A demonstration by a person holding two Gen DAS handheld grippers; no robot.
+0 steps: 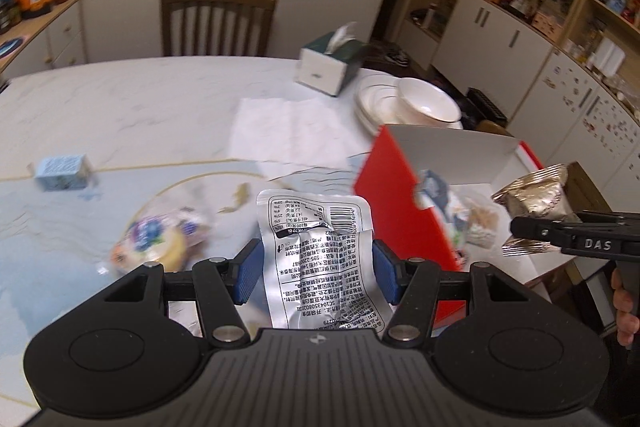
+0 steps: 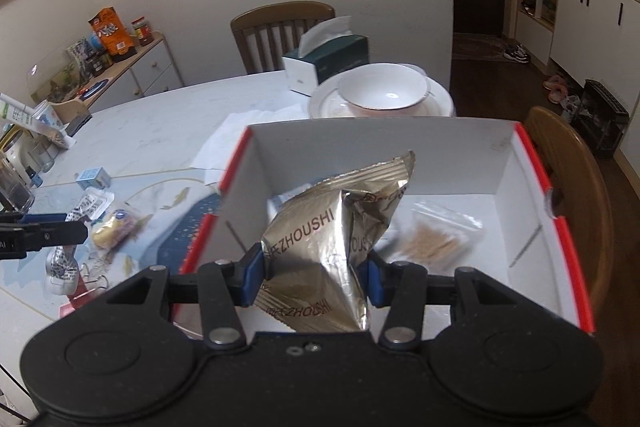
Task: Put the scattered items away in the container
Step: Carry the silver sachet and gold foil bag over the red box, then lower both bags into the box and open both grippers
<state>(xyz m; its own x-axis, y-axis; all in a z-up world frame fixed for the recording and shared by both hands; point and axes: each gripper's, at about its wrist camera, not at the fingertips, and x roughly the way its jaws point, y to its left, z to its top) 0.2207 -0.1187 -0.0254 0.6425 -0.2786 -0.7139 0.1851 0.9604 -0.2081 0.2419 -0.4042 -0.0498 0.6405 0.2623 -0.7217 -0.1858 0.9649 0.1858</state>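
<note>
The left gripper (image 1: 316, 269) fingers are pinching a silver printed pouch (image 1: 318, 251) above the bench (image 1: 120, 107), beside the red box (image 2: 532, 163). The right gripper (image 2: 316, 277) fingers are pinching a gold snack packet (image 2: 340, 227) over the box's open inside.

You work in a home dining room: marble table (image 1: 120, 107), wooden chair (image 1: 218, 19) beyond your fingers, stacked bowls (image 2: 382, 95), cabinets (image 1: 504, 39).

Marble worktop (image 1: 120, 107) is carrying a red-and-white box (image 2: 532, 163), tissue box (image 2: 328, 61), stacked plates (image 2: 436, 99) holding a bowl (image 2: 384, 93), unfolded paper napkin (image 1: 288, 131), small blue carton (image 1: 62, 171) and a clear-wrapped pastry (image 1: 160, 239).
</note>
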